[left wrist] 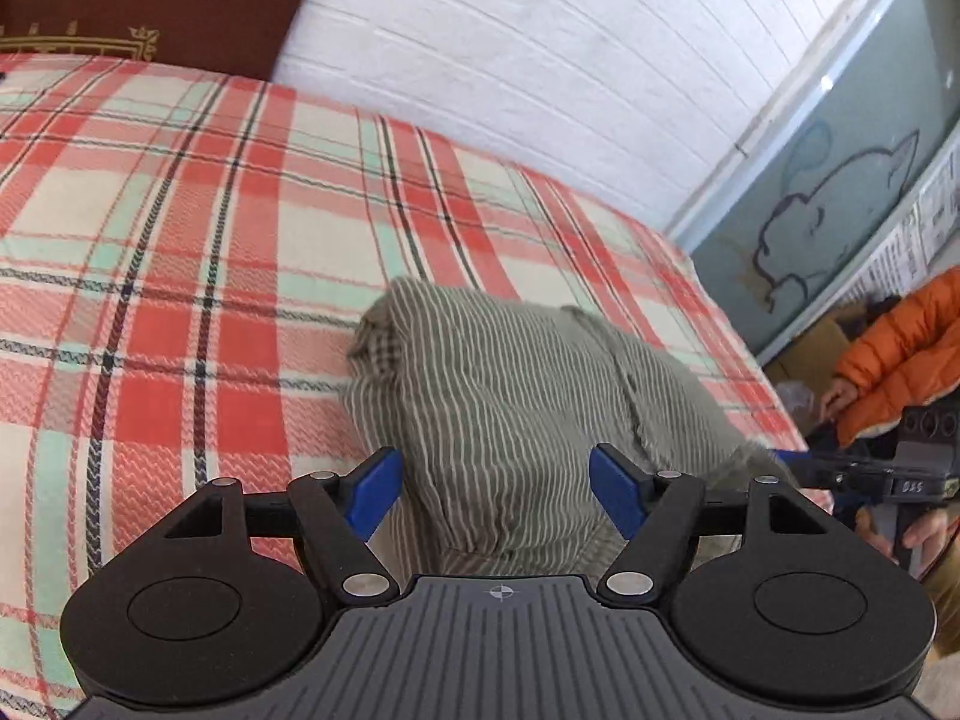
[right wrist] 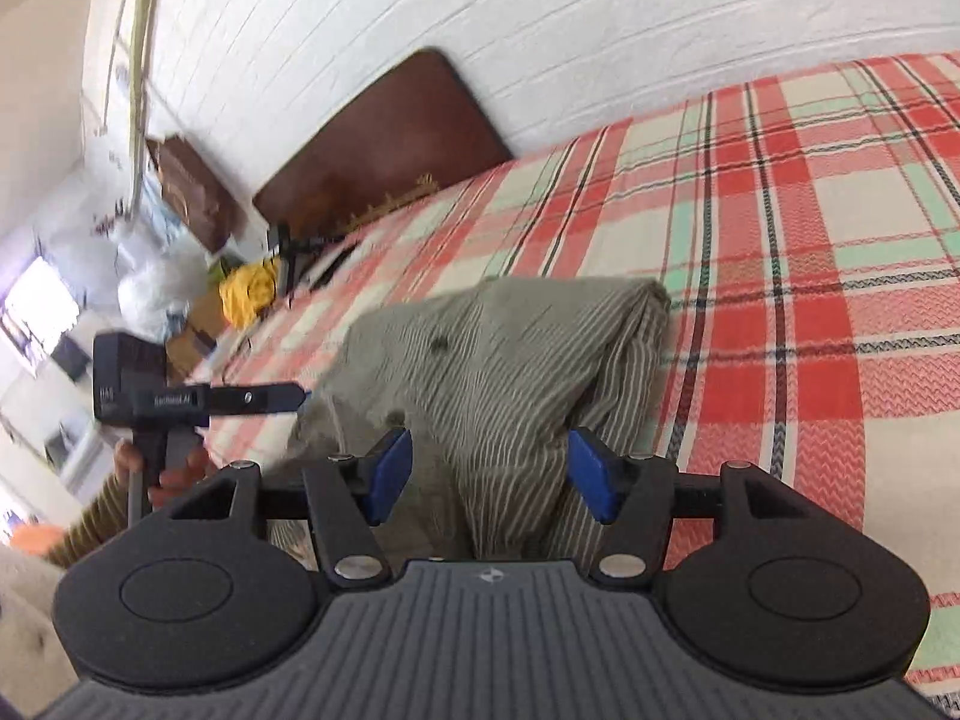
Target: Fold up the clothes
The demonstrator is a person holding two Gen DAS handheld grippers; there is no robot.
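A: Both tongs stand wide, left tongs point(left wrist: 495, 495) and right tongs point(right wrist: 489, 474), nothing pinched, straddling the striped garment point(left wrist: 510, 396).

B: Yeah, it's bunched on the plaid bed point(left wrist: 180, 276). I'd flatten it before creasing.

One striped garment point(left wrist: 504, 396), folded, on one plaid bed point(left wrist: 180, 252). Two tongs: left point(left wrist: 495, 495), right point(right wrist: 490, 475). One brown headboard point(right wrist: 384, 144). One orange sleeve point(left wrist: 900, 354).

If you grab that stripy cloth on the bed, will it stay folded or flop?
The stripy cloth would probably flop: it already sags in soft wrinkles. It looks thin, so likely light. Lifted by one edge, its loose folds may well fall open.
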